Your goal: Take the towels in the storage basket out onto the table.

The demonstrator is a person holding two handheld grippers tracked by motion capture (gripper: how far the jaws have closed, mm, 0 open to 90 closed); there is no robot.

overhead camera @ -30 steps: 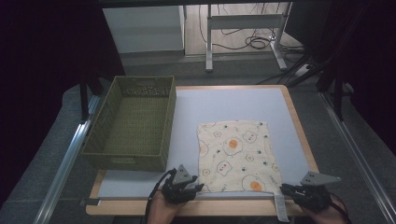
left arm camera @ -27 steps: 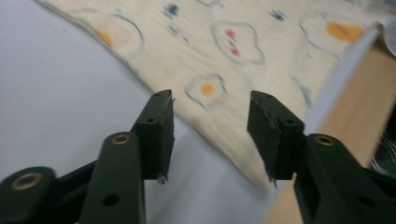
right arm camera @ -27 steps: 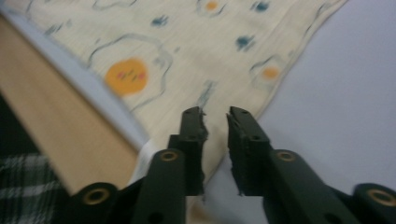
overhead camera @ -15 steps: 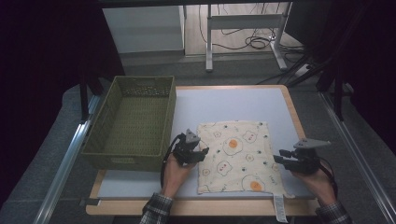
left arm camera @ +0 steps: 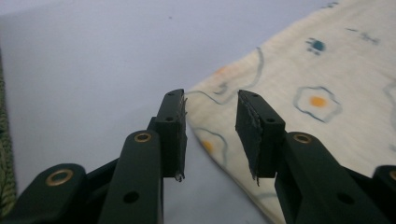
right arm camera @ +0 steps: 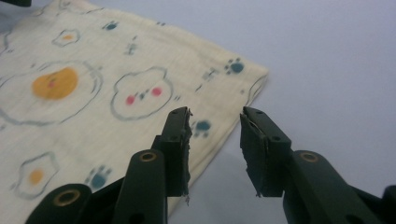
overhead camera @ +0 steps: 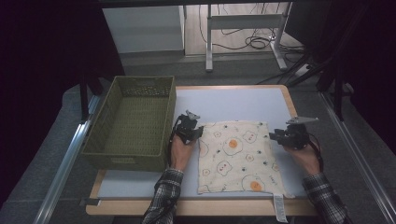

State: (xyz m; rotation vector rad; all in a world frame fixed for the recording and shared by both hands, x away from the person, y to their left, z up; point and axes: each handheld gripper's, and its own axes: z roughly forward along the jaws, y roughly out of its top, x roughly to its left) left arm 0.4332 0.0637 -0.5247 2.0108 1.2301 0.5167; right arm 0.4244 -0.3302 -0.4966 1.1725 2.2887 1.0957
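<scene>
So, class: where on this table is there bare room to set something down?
Free: the strip of table beyond the cloth, and the near-left corner below the basket. Crowded: both cloth sides, where the left gripper and right gripper sit.

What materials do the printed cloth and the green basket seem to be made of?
The cream square cloth printed with fried eggs looks like soft matte woven cotton: a fine weave shows, and it lies limp. The olive-green rectangular basket looks woven, perhaps plastic or paper cord; the material is uncertain.

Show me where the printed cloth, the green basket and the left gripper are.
printed cloth (overhead camera: 236, 156): high view, middle of the fabric.
green basket (overhead camera: 128, 156): high view, near wall.
left gripper (left arm camera: 210, 133): left gripper view, gap midway between its open jaw tips, over the cloth's edge.
</scene>
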